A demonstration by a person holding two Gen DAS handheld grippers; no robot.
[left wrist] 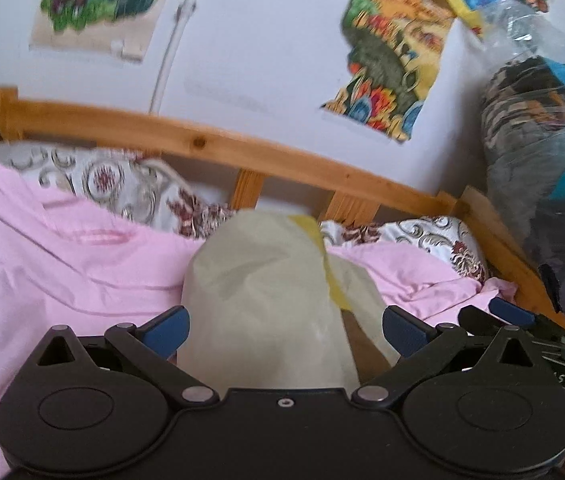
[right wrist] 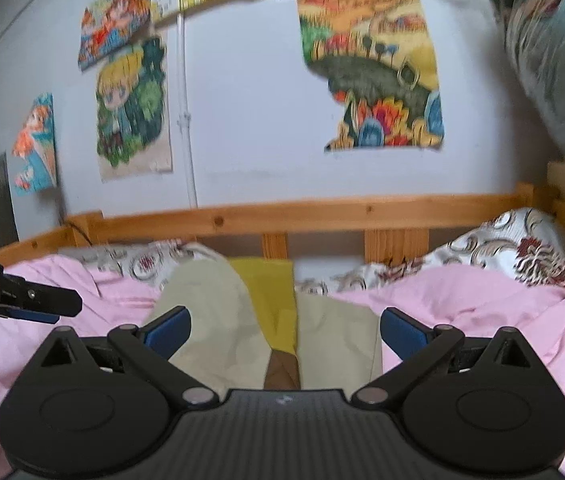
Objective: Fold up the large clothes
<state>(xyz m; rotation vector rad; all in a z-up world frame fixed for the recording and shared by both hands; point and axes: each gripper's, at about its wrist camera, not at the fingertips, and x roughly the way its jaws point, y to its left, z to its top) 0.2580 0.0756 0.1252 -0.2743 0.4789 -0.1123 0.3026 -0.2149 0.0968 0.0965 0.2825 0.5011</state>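
A beige garment (left wrist: 266, 300) with a yellow strip and a brown patch lies on the pink bedsheet (left wrist: 62, 264), reaching from under my grippers toward the headboard. In the right wrist view the garment (right wrist: 210, 328) shows the yellow panel (right wrist: 274, 304) down its middle. My left gripper (left wrist: 285, 330) is open, its blue pads either side of the garment and apart from it. My right gripper (right wrist: 285, 330) is open over the same garment. The right gripper shows at the right edge of the left wrist view (left wrist: 522, 320); the left gripper shows at the left of the right wrist view (right wrist: 34, 304).
A wooden bed rail (right wrist: 322, 216) runs behind the bed. Patterned pillows (right wrist: 514, 248) lie along it. Posters (right wrist: 370, 68) hang on the white wall. A plastic-wrapped bundle (left wrist: 542, 152) stands at the right.
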